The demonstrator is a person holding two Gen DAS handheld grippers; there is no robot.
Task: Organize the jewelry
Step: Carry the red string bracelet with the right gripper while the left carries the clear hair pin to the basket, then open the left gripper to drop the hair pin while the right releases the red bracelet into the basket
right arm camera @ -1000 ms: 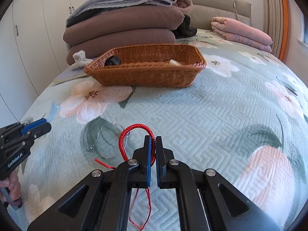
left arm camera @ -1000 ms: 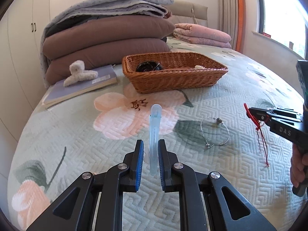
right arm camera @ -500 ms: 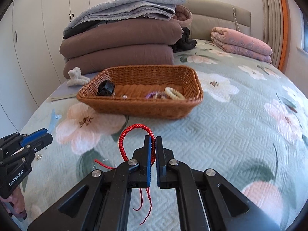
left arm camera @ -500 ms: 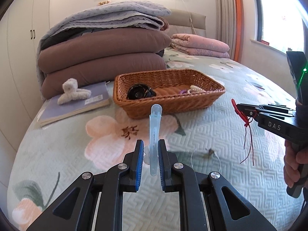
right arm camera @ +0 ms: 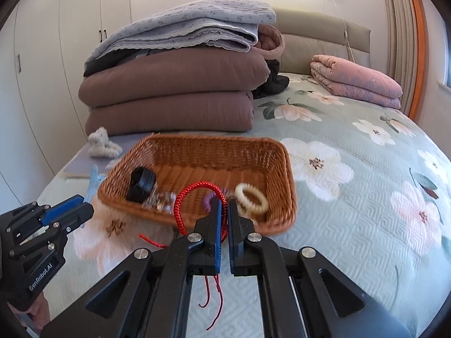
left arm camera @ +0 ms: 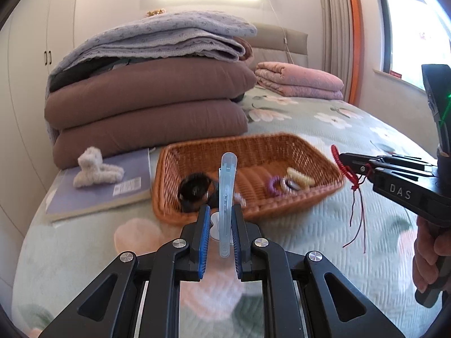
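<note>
My left gripper point(left arm camera: 220, 219) is shut on a clear pale-blue hair clip point(left arm camera: 227, 186) that stands upright between the pads, just in front of the wicker basket point(left arm camera: 307, 146). My right gripper point(right arm camera: 224, 211) is shut on a red braided cord bracelet point(right arm camera: 186, 197), whose loose ends hang below; it hovers over the basket's near rim point(right arm camera: 290, 169). The right gripper also shows in the left wrist view point(left arm camera: 345, 159), at the basket's right corner. The basket holds a black hair claw point(right arm camera: 141, 183), a cream coil hair tie point(right arm camera: 251, 197) and a purple coil tie point(left arm camera: 272, 184).
A fluffy white hair claw point(left arm camera: 94, 166) lies on a lavender book point(left arm camera: 126, 174) left of the basket. Stacked brown duvets with a grey blanket point(left arm camera: 152, 104) stand behind. Folded pink quilts point(left arm camera: 298, 84) lie at the back right. The floral bedspread point(right arm camera: 366, 197) spreads around.
Both grippers have risen and moved forward to the basket, carrying the clip and the red bracelet. The wire bangle on the bedspread has dropped out of view.
</note>
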